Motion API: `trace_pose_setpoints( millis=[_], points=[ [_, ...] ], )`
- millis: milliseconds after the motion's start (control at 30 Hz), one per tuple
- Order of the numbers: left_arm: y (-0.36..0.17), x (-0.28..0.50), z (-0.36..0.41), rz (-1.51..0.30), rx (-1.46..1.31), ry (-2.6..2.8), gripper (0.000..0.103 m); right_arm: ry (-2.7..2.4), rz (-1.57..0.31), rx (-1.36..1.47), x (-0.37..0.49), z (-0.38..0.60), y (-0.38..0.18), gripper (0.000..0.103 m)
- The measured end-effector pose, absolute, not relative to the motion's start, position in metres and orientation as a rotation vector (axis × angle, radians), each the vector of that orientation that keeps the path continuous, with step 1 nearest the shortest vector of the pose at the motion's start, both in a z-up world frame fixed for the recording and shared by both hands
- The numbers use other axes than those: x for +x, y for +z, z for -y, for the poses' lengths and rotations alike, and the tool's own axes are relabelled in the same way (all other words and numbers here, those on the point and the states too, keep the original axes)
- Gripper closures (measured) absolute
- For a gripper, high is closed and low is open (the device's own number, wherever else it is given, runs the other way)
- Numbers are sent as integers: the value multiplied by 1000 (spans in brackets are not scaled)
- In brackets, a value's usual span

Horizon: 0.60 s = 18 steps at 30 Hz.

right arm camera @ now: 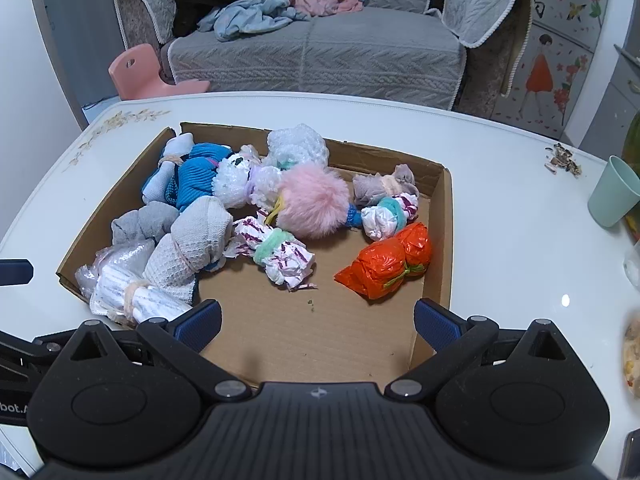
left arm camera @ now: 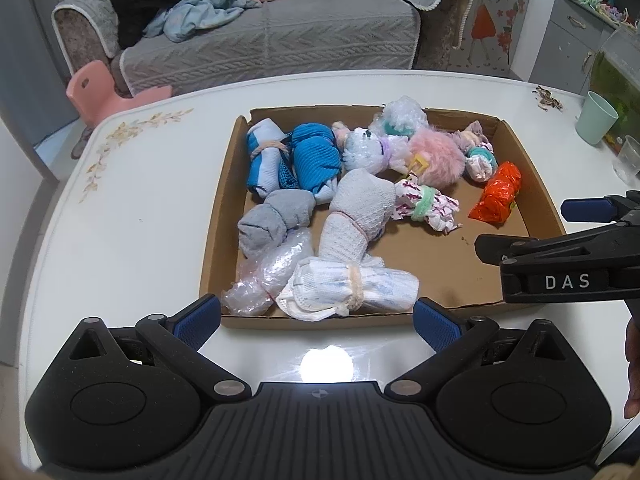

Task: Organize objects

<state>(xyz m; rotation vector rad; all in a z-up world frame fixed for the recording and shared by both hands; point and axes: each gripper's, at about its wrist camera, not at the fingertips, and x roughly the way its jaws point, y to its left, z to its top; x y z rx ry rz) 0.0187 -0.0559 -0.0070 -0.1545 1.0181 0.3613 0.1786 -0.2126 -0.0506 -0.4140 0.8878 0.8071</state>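
Note:
A shallow cardboard tray [left arm camera: 224, 216] [right arm camera: 436, 240] lies on the white table and holds several tied bundles. Among them are blue rolled cloths [left arm camera: 316, 156] [right arm camera: 196, 180], a pink fluffy ball [left arm camera: 438, 156] [right arm camera: 314, 204], an orange plastic bundle [left arm camera: 498, 196] [right arm camera: 390, 266], a white knit roll [left arm camera: 356, 216] [right arm camera: 188, 244] and a clear plastic bundle [left arm camera: 268, 272]. My left gripper [left arm camera: 316, 322] is open just short of the tray's near edge, holding nothing. My right gripper [right arm camera: 318, 324] is open over the bare near-right part of the tray, holding nothing. It also shows at the right of the left wrist view, right gripper [left arm camera: 524, 232].
A pale green cup [left arm camera: 596, 118] [right arm camera: 614, 192] stands at the table's right side, with scattered husks [left arm camera: 548, 98] [right arm camera: 562, 160] behind it. Beyond the table are a grey sofa [left arm camera: 280, 32] with heaped clothes and a pink stool [left arm camera: 100, 88]. A hand [left arm camera: 632, 368] shows at the right edge.

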Motion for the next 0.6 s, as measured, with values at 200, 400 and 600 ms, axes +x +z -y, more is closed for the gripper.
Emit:
trace_pose_setpoints(
  millis=[200,400,600],
  points=[
    [-5,19,58,-1015,-149,358,1,806,-888,-414,179,212,-52,1],
    [-4,16,56,-996,-170,356,1,816,-887,-424,177,212,-52,1],
    [5,15,57,-949,-165,334,1,816,-888,-417,177,211,-52,1]
  ],
)
